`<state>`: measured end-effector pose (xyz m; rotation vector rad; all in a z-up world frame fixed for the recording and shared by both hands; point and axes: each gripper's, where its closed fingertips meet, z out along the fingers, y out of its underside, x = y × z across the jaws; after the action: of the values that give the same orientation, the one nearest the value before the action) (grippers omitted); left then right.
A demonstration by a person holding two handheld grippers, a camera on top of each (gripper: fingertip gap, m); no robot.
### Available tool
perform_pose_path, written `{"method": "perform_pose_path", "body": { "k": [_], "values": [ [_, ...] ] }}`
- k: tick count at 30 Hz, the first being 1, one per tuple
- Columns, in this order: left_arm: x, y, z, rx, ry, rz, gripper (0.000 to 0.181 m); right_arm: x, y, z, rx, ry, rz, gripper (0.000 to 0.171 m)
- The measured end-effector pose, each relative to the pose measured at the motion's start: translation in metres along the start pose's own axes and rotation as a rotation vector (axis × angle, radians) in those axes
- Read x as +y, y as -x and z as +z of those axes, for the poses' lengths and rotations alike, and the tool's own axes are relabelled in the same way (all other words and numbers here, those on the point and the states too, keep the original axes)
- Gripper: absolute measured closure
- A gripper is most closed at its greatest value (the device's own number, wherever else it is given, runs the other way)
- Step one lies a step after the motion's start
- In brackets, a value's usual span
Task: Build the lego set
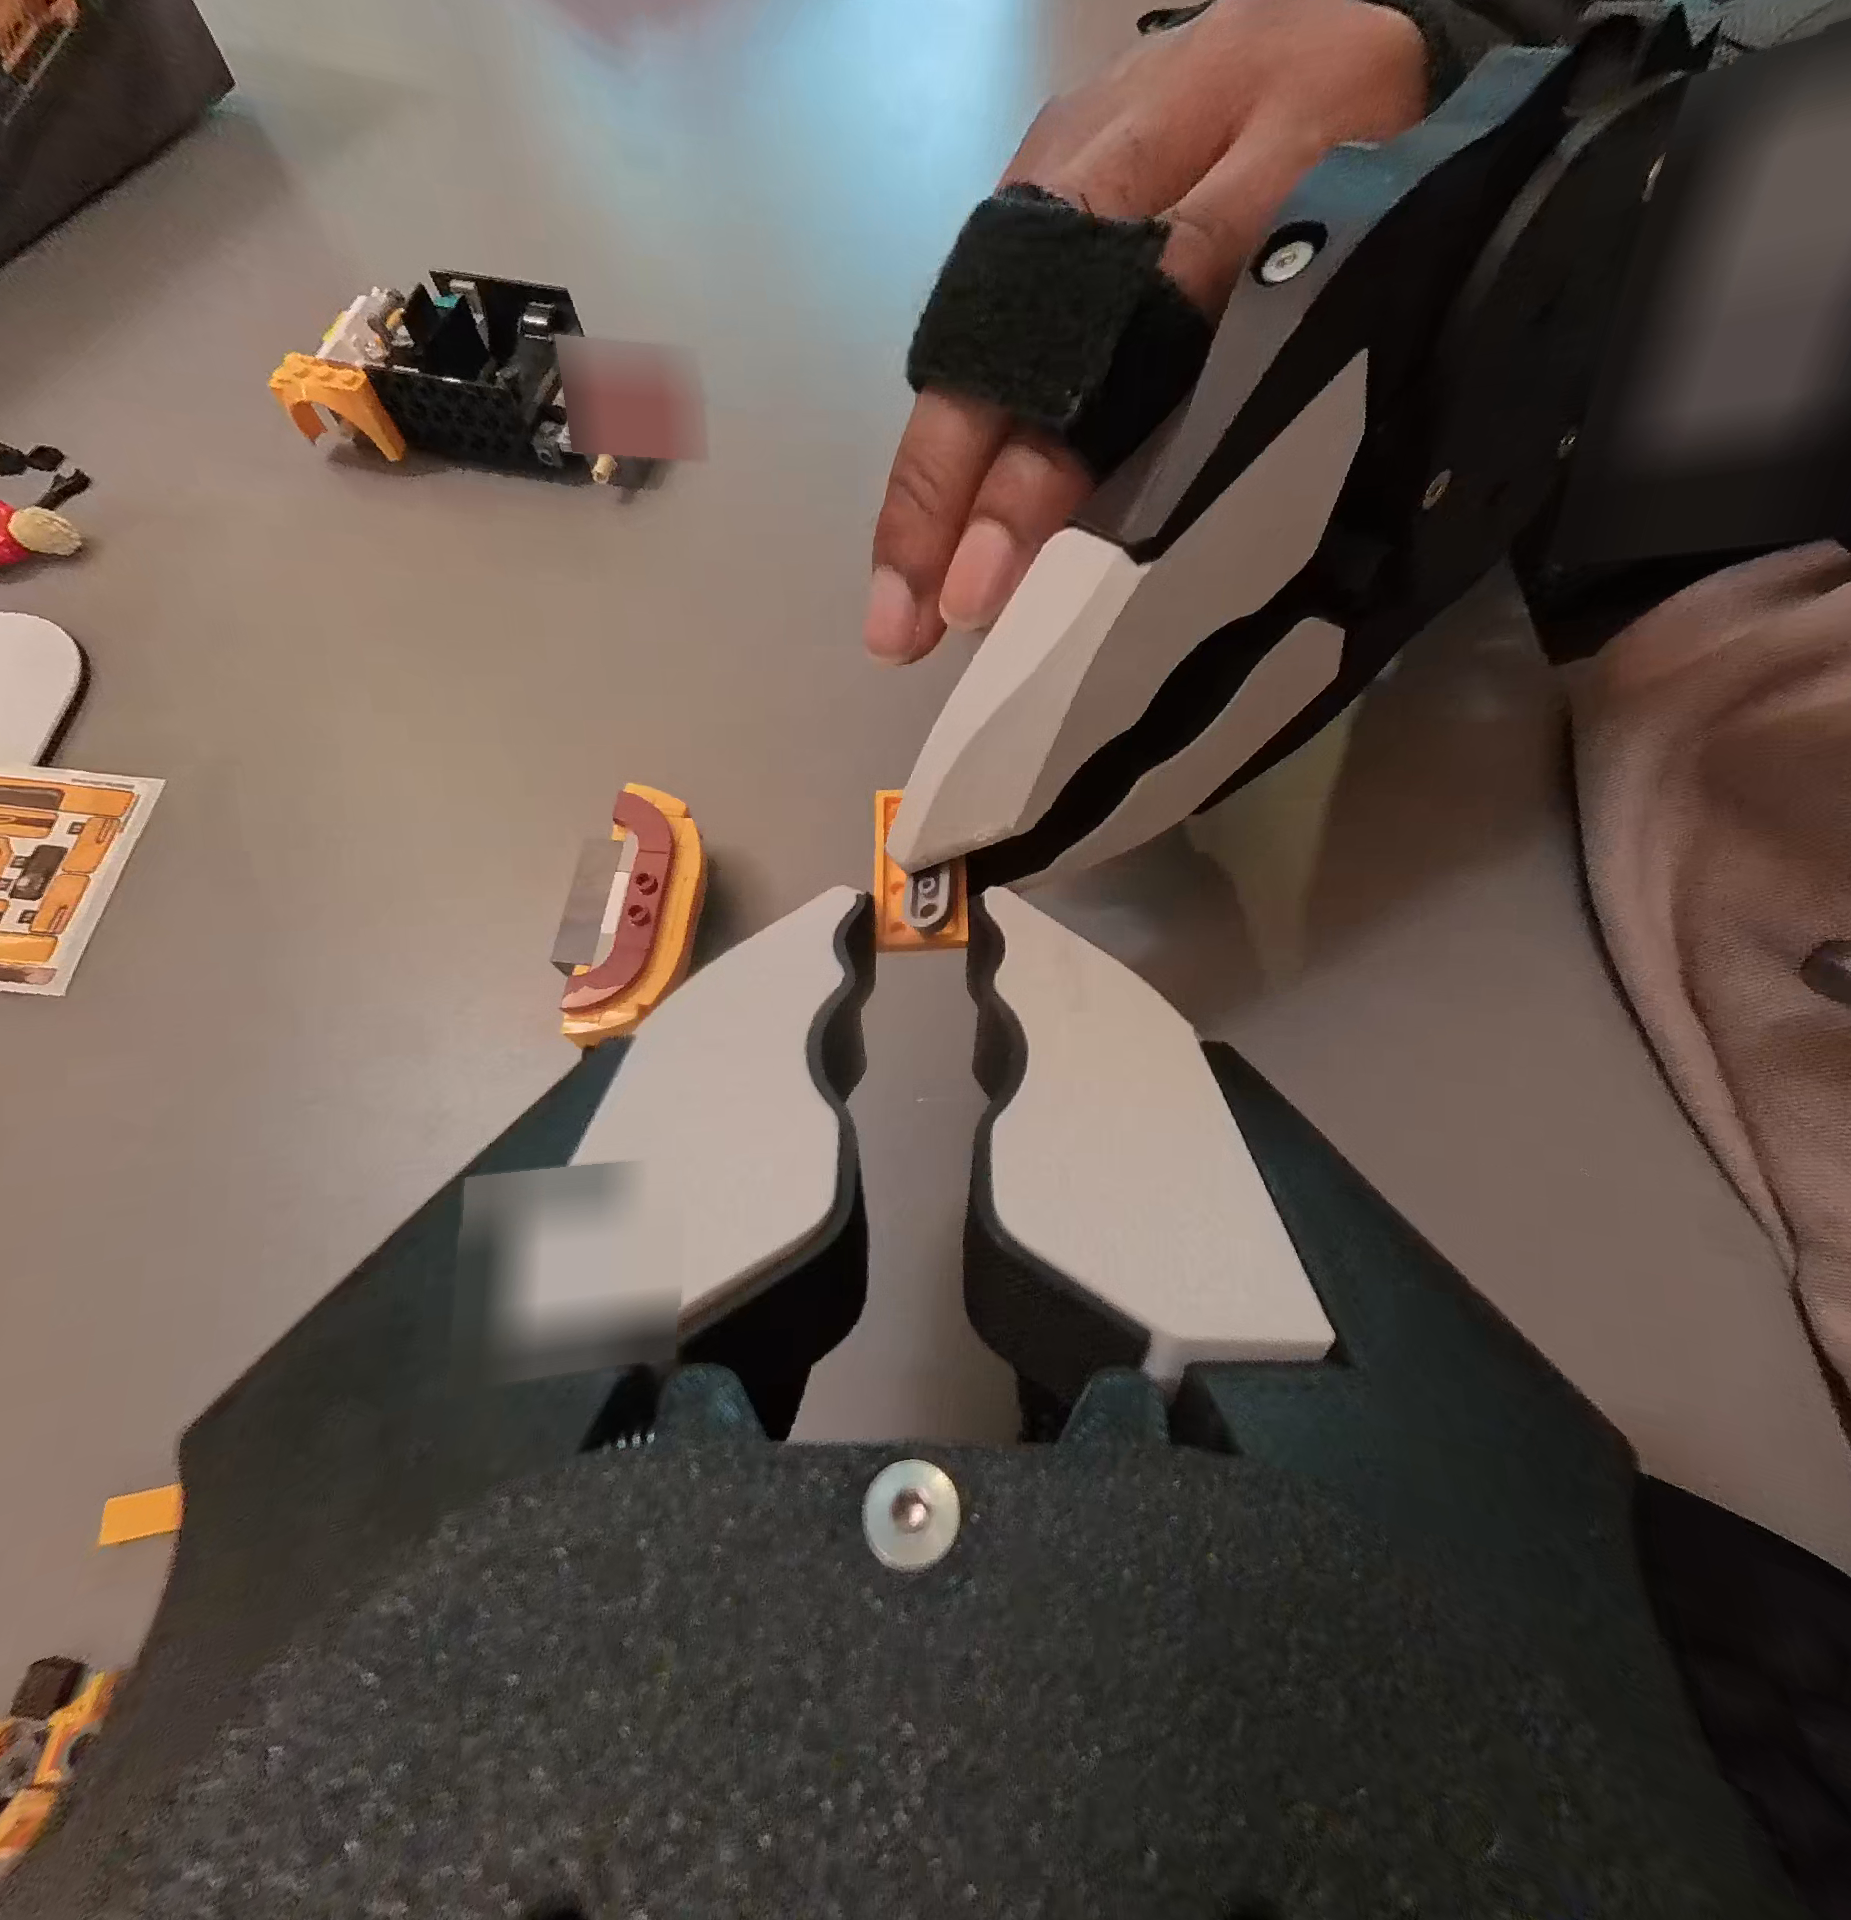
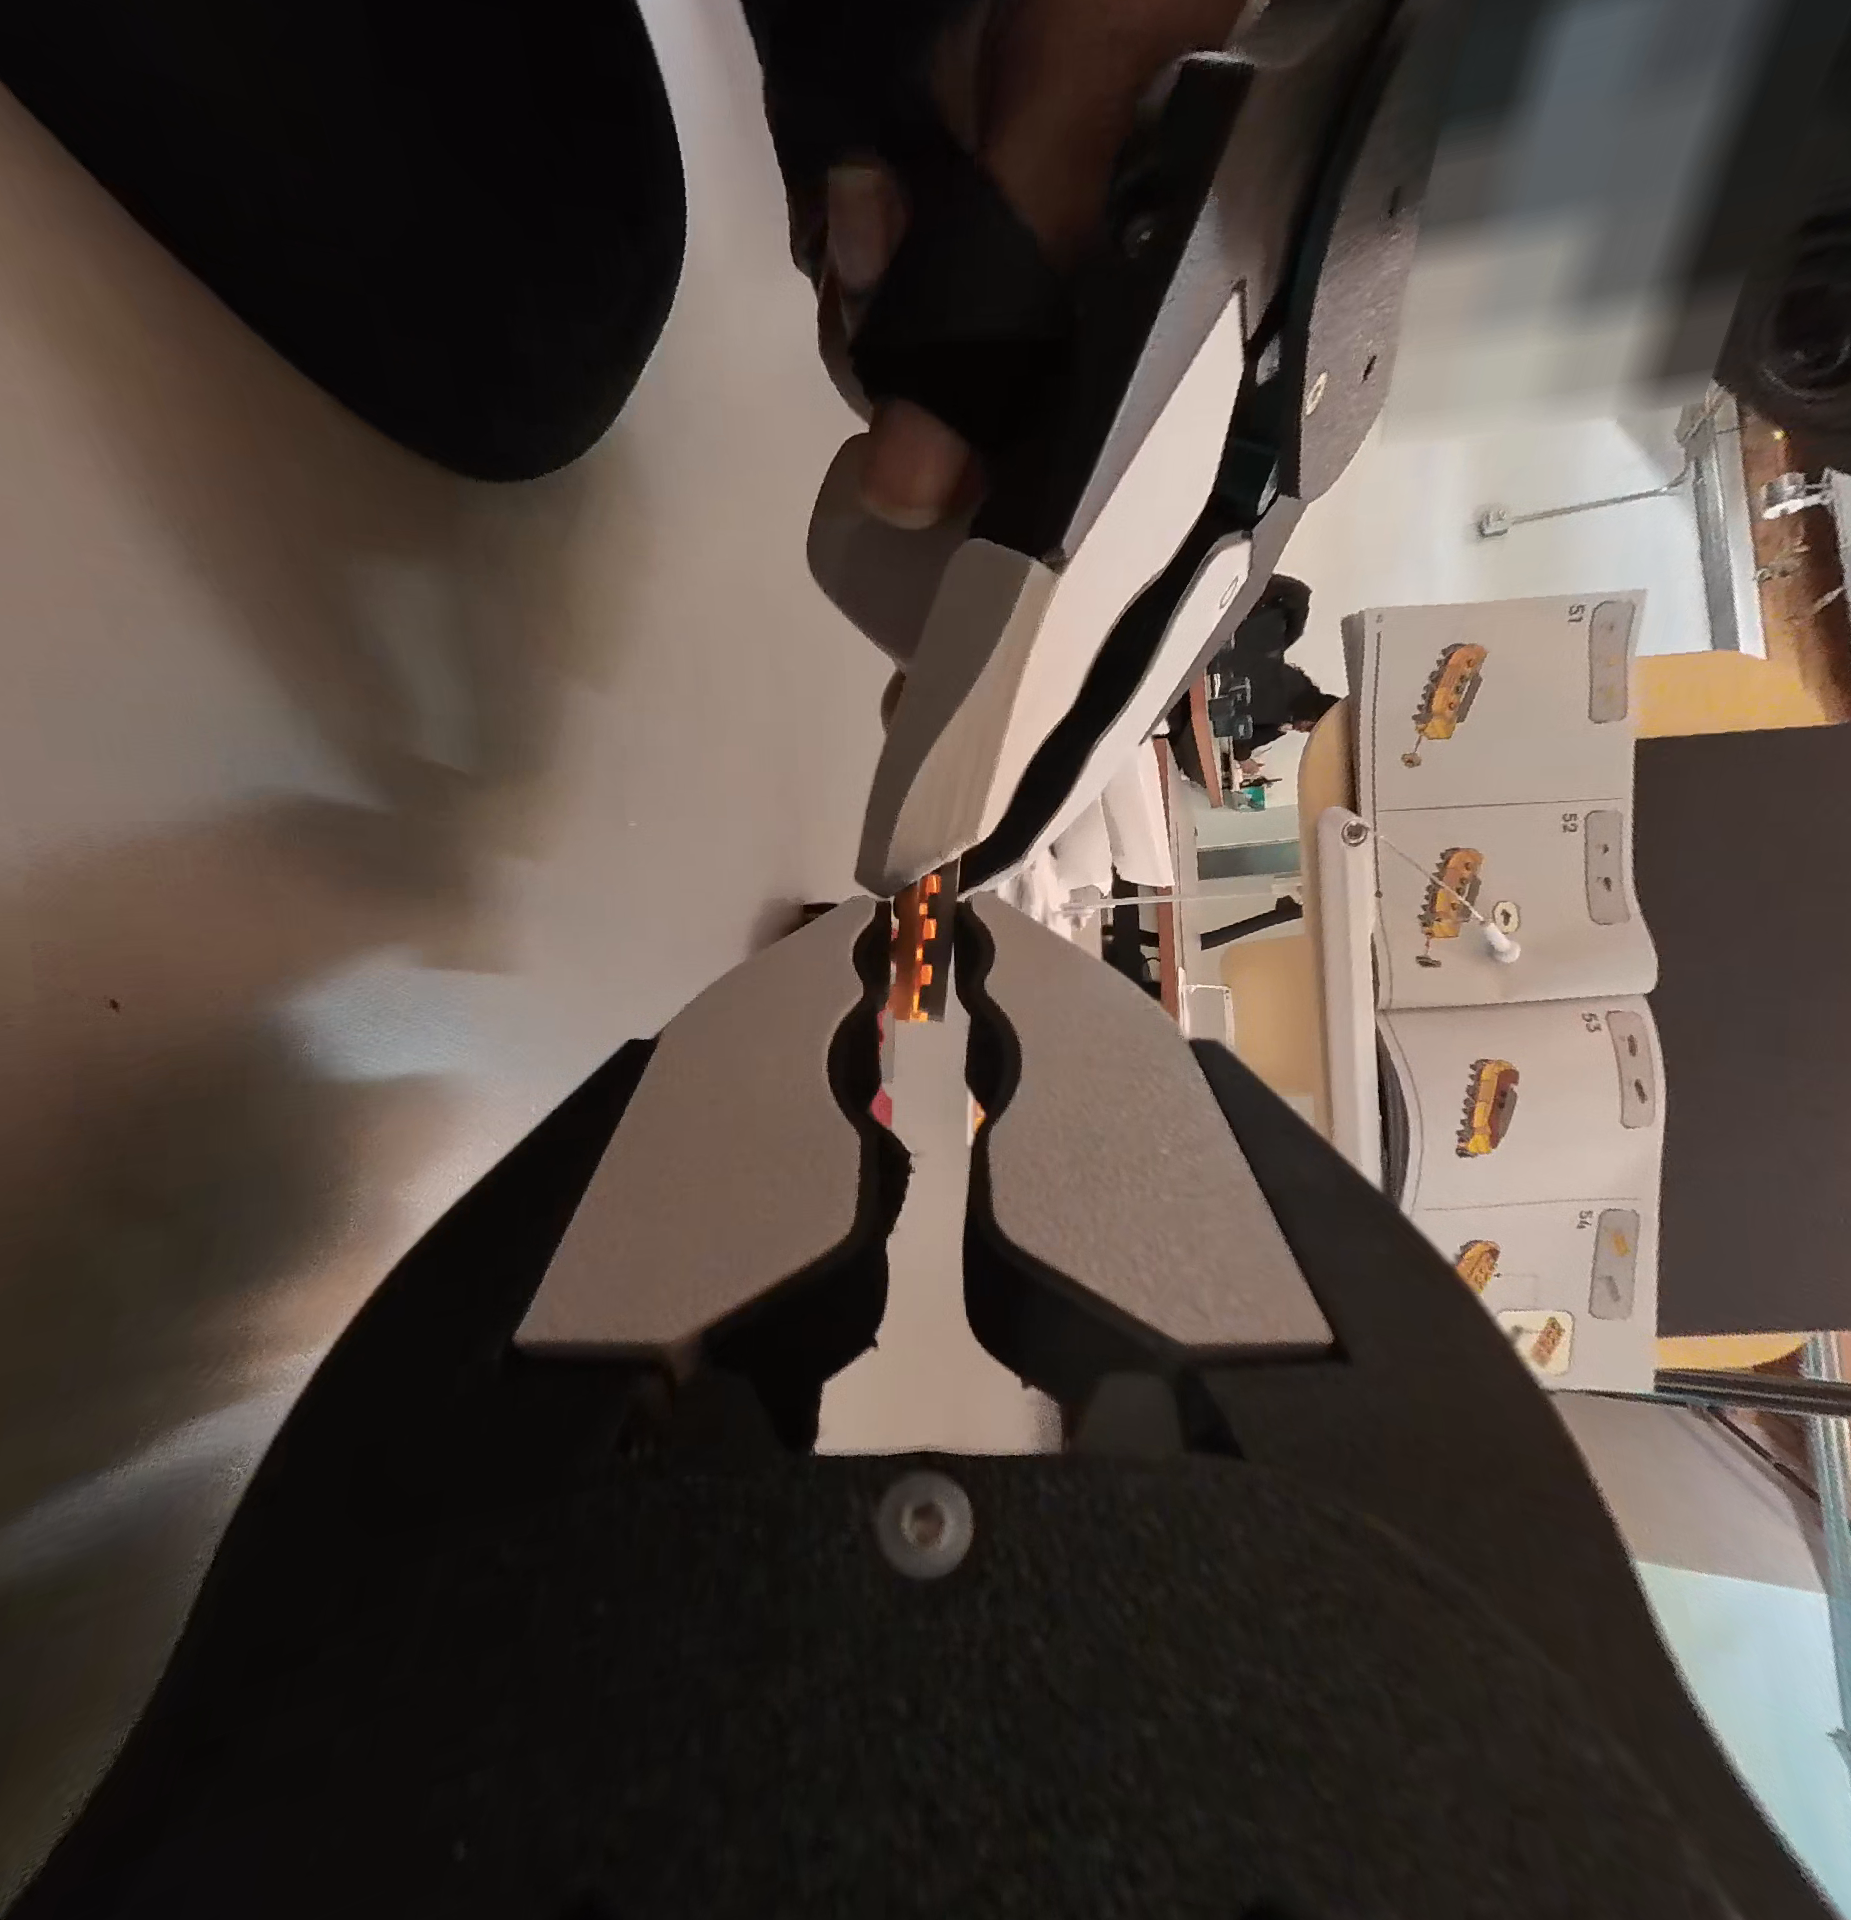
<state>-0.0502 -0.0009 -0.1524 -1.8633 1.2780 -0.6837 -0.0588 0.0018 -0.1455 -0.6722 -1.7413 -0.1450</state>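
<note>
The orange plate (image 1: 921,906) is pinched between my left claw's (image 1: 919,914) tips; my right claw (image 1: 952,847) nips its grey piece (image 1: 929,896).

From my remote station I see a grey table (image 1: 401,644) carrying the loose parts. Lying directly on it: a black-and-orange partial build (image 1: 453,379) at far left, a curved orange-and-maroon sub-assembly (image 1: 635,914) near centre, a sticker sheet (image 1: 38,878) at the left edge, a small red-and-black figure (image 1: 12,525) above it, a loose orange strip (image 1: 142,1515), and scattered orange and black pieces (image 1: 27,1756) at lower left.
</note>
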Motion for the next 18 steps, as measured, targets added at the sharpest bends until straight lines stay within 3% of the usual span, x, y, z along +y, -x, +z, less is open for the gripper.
{"method": "perform_pose_path", "body": {
  "k": [18],
  "values": [
    [0.0008,-0.0072,-0.0044,0.076,0.011,-0.094,0.165,-0.0028,0.0006,-0.0029,-0.036,0.008,-0.02,0.16]
  ]
}}
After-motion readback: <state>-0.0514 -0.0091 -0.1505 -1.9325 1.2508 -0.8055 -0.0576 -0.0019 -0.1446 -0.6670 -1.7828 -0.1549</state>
